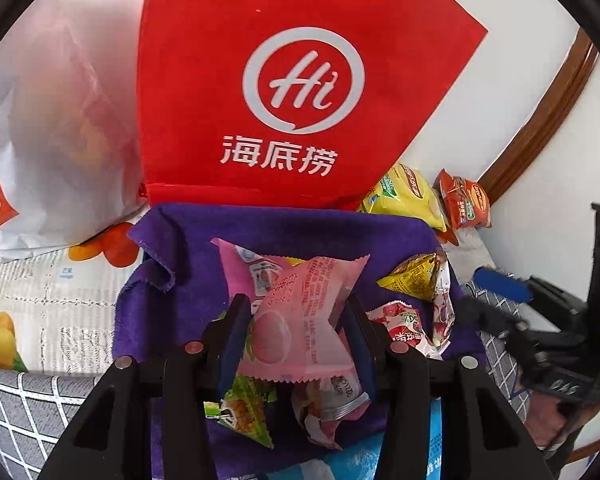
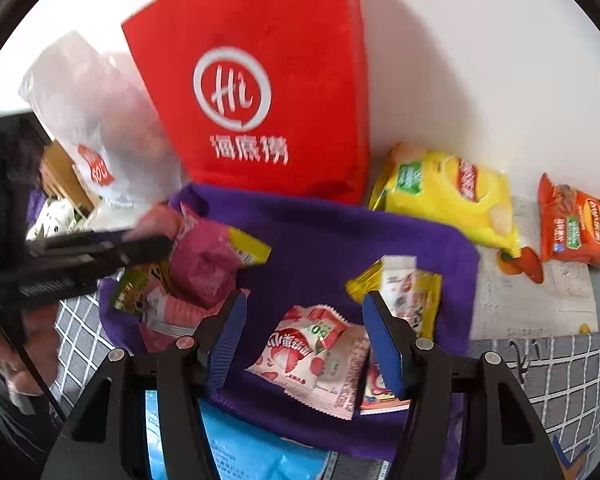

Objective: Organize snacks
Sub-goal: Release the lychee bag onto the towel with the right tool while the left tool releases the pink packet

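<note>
My left gripper [image 1: 298,332] is shut on a pink peach-print snack packet [image 1: 300,304], holding it just above a purple cloth [image 1: 172,320]. Under it lie a green packet [image 1: 244,408] and a pink-and-white one [image 1: 328,404]. In the right wrist view the same pink packet [image 2: 204,264] shows blurred at the left, over a small pile of packets. My right gripper [image 2: 305,304] is open above the cloth [image 2: 320,240]. A red-and-white strawberry packet [image 2: 304,344] lies flat below the gap, untouched. A yellow-and-white packet [image 2: 404,292] sits just past the right finger.
A red fabric bag [image 2: 268,80] stands behind the cloth against the white wall, with a white plastic bag [image 2: 88,120] to its left. A yellow chip bag [image 2: 448,192] and an orange one [image 2: 576,228] lie at the back right. A grey checked cover [image 2: 560,380] borders the cloth.
</note>
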The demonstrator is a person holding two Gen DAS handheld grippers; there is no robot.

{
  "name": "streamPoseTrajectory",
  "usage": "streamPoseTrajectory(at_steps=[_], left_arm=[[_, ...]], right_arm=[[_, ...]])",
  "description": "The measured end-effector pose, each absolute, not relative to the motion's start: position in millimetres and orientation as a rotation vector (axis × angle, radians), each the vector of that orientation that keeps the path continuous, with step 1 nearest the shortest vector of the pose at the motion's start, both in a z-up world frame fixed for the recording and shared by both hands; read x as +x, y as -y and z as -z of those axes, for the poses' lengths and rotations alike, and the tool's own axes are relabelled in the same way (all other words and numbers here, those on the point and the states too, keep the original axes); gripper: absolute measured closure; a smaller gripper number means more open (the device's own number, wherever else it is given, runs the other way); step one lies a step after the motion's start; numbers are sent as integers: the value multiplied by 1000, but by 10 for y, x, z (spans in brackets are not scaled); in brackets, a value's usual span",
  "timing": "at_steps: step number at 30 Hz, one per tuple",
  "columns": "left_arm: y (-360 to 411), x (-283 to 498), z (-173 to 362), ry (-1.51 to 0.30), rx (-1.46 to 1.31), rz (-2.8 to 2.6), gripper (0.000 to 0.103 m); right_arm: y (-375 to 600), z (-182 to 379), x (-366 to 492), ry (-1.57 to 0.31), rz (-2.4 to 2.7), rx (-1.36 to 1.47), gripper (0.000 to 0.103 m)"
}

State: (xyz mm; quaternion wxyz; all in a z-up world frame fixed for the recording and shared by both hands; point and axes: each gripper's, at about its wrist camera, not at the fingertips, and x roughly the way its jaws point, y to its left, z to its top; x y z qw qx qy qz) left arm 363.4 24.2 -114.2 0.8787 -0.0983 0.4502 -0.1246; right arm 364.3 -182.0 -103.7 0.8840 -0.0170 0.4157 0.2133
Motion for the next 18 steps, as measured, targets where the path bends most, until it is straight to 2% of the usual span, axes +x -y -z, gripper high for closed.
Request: streamPoseTrajectory(at_steps=[6,8,9,10,18], left_arm=[[-175,3650,1187,-944,-190,261,55],[-184,3663,1178,-952,-194,255,44],[-190,3662,1167,-953,-194,254,33],[-200,3651,1139,-944,-190,257,31],[-328,3557,927,-895,-200,258,29]], right_arm=[[1863,964,3631,-839,-439,-27,43],[1853,982,3636,-839,-437,-34,43],[1840,990,3638,-839,-434,-42,43],[1845,990,3632,-839,-432,-47,43],[1846,966,3615,-830,-410,-44,43]])
